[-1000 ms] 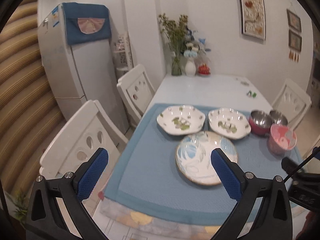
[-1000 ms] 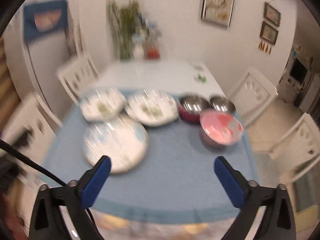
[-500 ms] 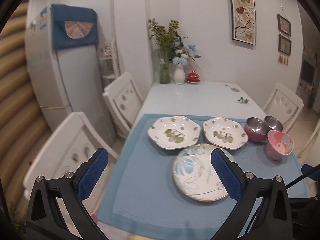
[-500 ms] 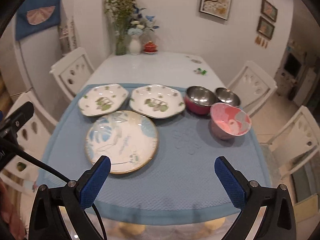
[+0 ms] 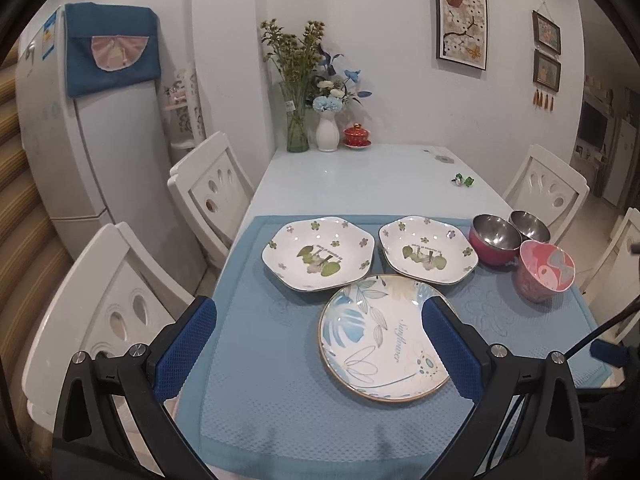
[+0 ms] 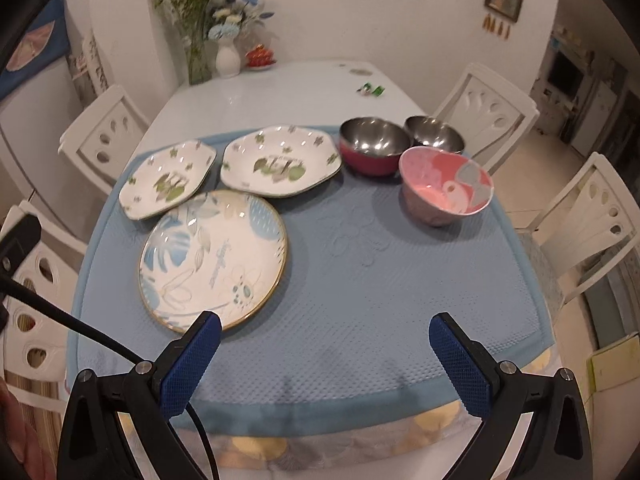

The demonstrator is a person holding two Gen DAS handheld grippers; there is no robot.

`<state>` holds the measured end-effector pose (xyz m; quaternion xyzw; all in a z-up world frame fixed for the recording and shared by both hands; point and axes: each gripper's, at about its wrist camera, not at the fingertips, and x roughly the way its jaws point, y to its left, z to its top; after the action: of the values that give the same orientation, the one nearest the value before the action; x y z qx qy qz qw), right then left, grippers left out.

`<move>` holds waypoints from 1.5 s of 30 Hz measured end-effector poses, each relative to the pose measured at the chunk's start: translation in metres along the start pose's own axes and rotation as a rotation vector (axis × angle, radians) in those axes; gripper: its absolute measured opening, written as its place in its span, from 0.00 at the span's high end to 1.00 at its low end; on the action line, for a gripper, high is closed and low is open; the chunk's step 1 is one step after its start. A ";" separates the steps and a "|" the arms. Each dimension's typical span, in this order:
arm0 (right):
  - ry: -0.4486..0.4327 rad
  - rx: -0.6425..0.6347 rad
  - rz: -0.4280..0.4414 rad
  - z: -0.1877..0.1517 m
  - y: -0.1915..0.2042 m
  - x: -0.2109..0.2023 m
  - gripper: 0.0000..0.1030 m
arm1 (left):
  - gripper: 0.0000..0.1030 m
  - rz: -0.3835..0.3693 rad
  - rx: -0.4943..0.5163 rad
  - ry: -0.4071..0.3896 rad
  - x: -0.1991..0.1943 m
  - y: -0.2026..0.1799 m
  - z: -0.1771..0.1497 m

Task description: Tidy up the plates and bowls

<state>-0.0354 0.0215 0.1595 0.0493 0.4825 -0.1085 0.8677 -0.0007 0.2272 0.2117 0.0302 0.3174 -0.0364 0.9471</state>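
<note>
On a blue mat [image 5: 280, 380] [image 6: 380, 280] lie a round blue-leaf plate [image 5: 376, 336] [image 6: 212, 256] and, behind it, two white floral plates [image 5: 318, 252] [image 5: 428, 250] [image 6: 166, 178] [image 6: 280, 160]. To their right stand two steel bowls, one red outside [image 5: 494, 240] [image 6: 372, 146] and one plain [image 5: 530, 226] [image 6: 434, 134], and a pink bowl [image 5: 546, 270] [image 6: 446, 186]. My left gripper [image 5: 320, 348] hovers open above the mat's near left, its right finger overlapping the round plate's edge in view. My right gripper [image 6: 326, 362] hangs open over the mat's near edge, holding nothing.
The white table [image 5: 360, 176] carries vases of flowers [image 5: 298, 120] and a red lidded cup [image 5: 356, 136] at its far end, and a small green item [image 5: 464, 180]. White chairs [image 5: 208, 192] [image 6: 488, 108] flank both sides. A fridge [image 5: 80, 140] stands to the left.
Both views have steadied and drawn nearer to the dishes; the right gripper has tipped down and moved closer over the mat. Both grippers have stayed open. No dish has moved.
</note>
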 end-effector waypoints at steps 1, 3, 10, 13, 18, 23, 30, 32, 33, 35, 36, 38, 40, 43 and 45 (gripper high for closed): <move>-0.001 -0.007 0.000 0.000 0.002 0.000 0.00 | 0.01 0.001 -0.006 0.004 0.001 0.002 0.000; -0.014 -0.019 -0.005 0.002 0.003 -0.002 0.00 | 0.01 0.001 -0.014 0.011 0.002 0.004 -0.001; -0.009 0.001 0.010 0.005 -0.001 -0.002 0.00 | 0.01 -0.002 -0.021 0.024 0.005 0.006 -0.001; -0.002 -0.001 0.011 0.006 0.000 -0.001 0.00 | 0.01 -0.004 -0.019 0.026 0.006 0.006 -0.001; 0.003 -0.013 0.013 0.006 0.004 0.001 0.00 | 0.01 -0.007 -0.022 0.041 0.009 0.006 -0.003; 0.014 -0.019 0.020 0.006 0.006 0.004 0.00 | 0.01 -0.015 -0.034 0.043 0.009 0.008 -0.002; 0.023 -0.020 0.020 0.006 0.007 0.007 0.00 | 0.01 -0.014 -0.041 0.059 0.013 0.009 -0.003; 0.026 -0.021 0.022 0.006 0.008 0.008 0.00 | 0.01 -0.011 -0.047 0.061 0.014 0.011 -0.003; 0.028 -0.021 0.024 0.006 0.009 0.008 0.00 | 0.01 -0.009 -0.051 0.062 0.015 0.012 -0.003; 0.029 -0.023 0.027 0.005 0.010 0.008 0.00 | 0.01 -0.010 -0.057 0.066 0.016 0.014 -0.004; 0.029 -0.024 0.027 0.005 0.010 0.008 0.00 | 0.01 -0.011 -0.060 0.069 0.017 0.014 -0.004; 0.026 -0.024 0.029 0.005 0.010 0.008 0.00 | 0.01 -0.011 -0.061 0.072 0.017 0.014 -0.004; 0.026 -0.023 0.028 0.005 0.011 0.008 0.00 | 0.01 -0.010 -0.057 0.074 0.018 0.013 -0.005; 0.027 -0.023 0.030 0.005 0.011 0.008 0.00 | 0.01 -0.011 -0.055 0.079 0.019 0.013 -0.005; 0.027 -0.024 0.032 0.005 0.012 0.008 0.00 | 0.01 -0.011 -0.056 0.083 0.020 0.014 -0.006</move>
<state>-0.0242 0.0308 0.1553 0.0482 0.4947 -0.0883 0.8632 0.0127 0.2404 0.1956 0.0034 0.3573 -0.0314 0.9335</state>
